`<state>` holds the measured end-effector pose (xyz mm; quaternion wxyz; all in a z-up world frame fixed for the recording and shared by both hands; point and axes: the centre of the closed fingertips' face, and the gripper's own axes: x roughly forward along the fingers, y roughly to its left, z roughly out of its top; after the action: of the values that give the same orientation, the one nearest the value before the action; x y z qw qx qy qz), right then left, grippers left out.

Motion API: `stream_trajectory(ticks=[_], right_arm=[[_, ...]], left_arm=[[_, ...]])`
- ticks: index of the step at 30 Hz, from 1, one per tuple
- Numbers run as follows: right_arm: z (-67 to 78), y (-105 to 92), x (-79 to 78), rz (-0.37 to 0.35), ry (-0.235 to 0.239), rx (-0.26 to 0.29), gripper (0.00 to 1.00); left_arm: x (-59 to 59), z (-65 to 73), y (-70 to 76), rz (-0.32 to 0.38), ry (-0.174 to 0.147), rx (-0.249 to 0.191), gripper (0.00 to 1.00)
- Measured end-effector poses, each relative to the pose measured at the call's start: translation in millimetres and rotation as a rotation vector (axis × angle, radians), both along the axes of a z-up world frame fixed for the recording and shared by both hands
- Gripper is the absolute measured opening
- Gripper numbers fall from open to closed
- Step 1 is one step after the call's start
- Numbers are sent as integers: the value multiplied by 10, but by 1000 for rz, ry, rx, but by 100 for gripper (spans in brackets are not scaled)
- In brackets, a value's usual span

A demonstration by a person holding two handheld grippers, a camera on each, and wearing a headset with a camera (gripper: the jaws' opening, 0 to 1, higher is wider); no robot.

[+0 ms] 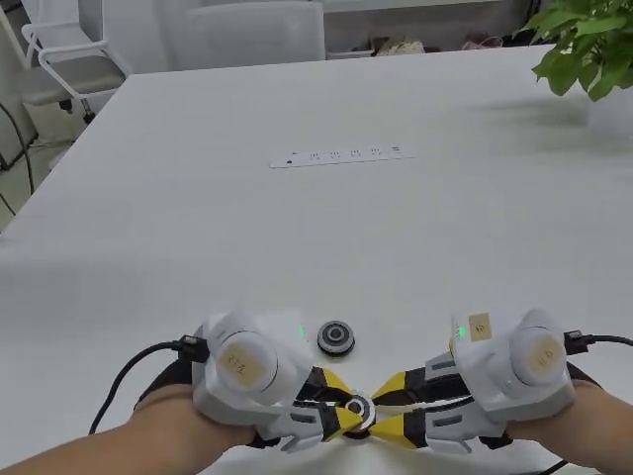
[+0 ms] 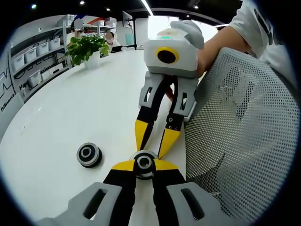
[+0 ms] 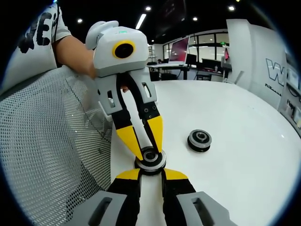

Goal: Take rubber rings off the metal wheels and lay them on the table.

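A small metal wheel with a black rubber ring (image 1: 358, 407) is held just above the white table (image 1: 297, 228) at its near edge, between both grippers. My left gripper (image 1: 342, 412) comes in from the left and my right gripper (image 1: 380, 412) from the right, tips meeting at the wheel. In the left gripper view, the left gripper (image 2: 144, 166) is shut on the wheel (image 2: 144, 162), and the right gripper (image 2: 154, 141) pinches its far side. The right gripper view shows the same wheel (image 3: 150, 158) with the right gripper (image 3: 150, 173) and left gripper (image 3: 146, 140) clamped on it. A second ringed wheel (image 1: 336, 337) lies flat on the table just beyond.
A flush socket strip (image 1: 341, 155) sits mid-table. A potted plant (image 1: 584, 49) stands at the far right corner, and chairs (image 1: 257, 30) line the far side. A mesh chair back (image 2: 235, 132) is close behind the grippers, by the table's near edge.
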<state>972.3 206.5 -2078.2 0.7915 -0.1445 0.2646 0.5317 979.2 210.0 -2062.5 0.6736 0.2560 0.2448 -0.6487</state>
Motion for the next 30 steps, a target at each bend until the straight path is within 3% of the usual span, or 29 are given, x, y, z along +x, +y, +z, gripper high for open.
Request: stream_trajectory(ticks=[4, 5, 6, 7, 8, 15, 20, 26, 30], right_arm=[[-9, -12, 4, -6, 6, -1, 12], [-42, -80, 43, -15, -19, -47, 8], [-24, -122, 98, -32, -45, -55, 0], [-21, -63, -8, -23, 45, -1, 0], [-32, -67, 55, -40, 20, -9, 0], [-40, -56, 29, -36, 17, -23, 0], [-19, -85, 53, -56, 35, 17, 0], [-8, -45, -10, -58, 68, 46, 11], [69, 32, -8, -44, 52, 84, 22]], left_arm=[[1, 0, 2, 1, -2, 0, 7], [1, 0, 2, 0, -2, 0, 7], [1, 0, 2, 1, -2, 0, 7], [0, -1, 0, 2, -2, -1, 7], [0, -1, -1, 2, -3, -1, 7], [2, -2, -3, 1, -2, -2, 7], [4, -2, -5, 1, -1, -4, 7], [3, -3, -5, -1, 1, -6, 7], [2, -2, -6, -1, 2, -8, 7]])
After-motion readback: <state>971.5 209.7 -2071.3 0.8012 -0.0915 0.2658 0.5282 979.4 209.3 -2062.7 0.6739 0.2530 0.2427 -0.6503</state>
